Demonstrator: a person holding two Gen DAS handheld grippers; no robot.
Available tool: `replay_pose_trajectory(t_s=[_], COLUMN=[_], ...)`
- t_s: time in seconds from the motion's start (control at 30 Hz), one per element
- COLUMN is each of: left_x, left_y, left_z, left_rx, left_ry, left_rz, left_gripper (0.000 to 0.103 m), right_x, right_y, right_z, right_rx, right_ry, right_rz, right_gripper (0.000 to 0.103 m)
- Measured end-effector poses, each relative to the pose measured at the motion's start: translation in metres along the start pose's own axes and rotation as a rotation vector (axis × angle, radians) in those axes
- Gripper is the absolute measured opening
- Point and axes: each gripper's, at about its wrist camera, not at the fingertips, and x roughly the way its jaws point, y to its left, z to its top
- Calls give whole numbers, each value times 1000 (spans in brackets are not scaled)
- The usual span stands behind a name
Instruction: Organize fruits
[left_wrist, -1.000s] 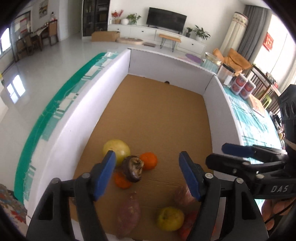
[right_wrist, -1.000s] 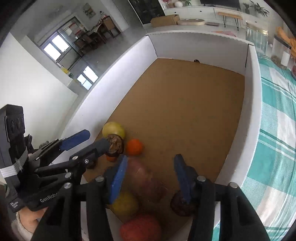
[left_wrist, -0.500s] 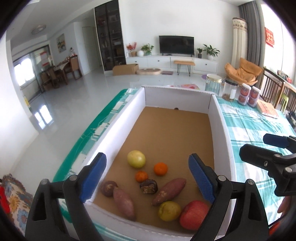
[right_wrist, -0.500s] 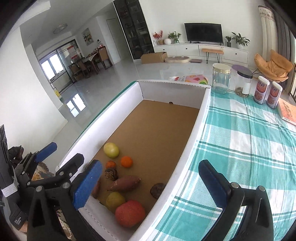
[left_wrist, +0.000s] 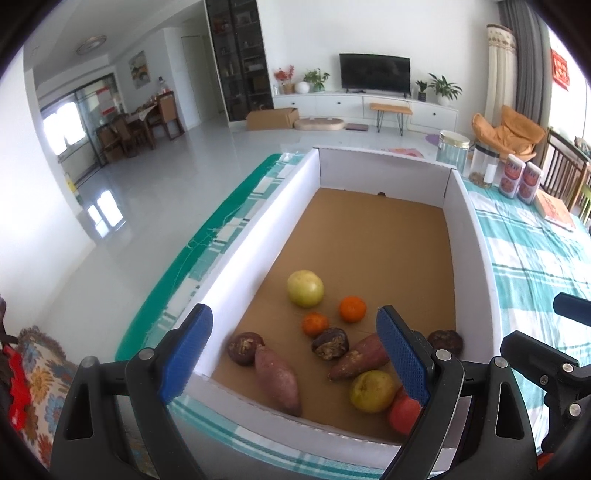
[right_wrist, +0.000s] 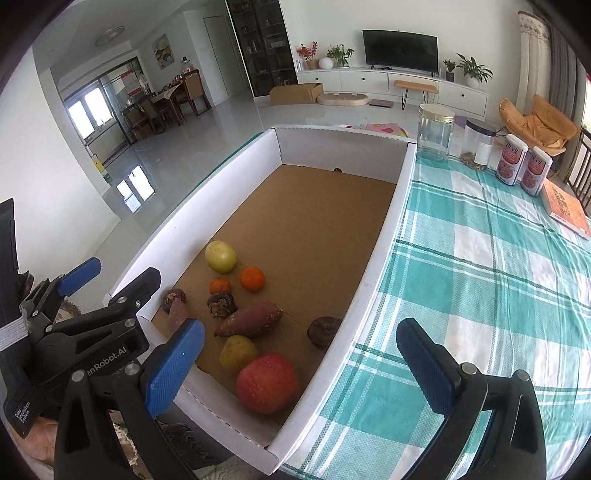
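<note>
- Both my grippers, left and right, hang spread wide, holding nothing.
- Fruit crowds the box's near end; grabbing the apple could knock its neighbours.

fruit in white box (near end)

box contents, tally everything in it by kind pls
sweet potatoes: 2
tangerines: 2
dark round fruits: 3
yellow-green fruits: 2
red apple: 1
total: 10
</note>
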Motion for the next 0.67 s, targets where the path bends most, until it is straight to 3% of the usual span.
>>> replay_pose_trajectory(t_s=[0.67], left_x=[12], left_y=[14], left_z=[-3], left_rx=[-40], left_ry=[58], left_rz=[-58], left_gripper=[92], right_x=[1], right_y=[22], right_z=[-2], right_rx=[-56], right_ry=[6], right_rz=[-50], right_gripper=[103])
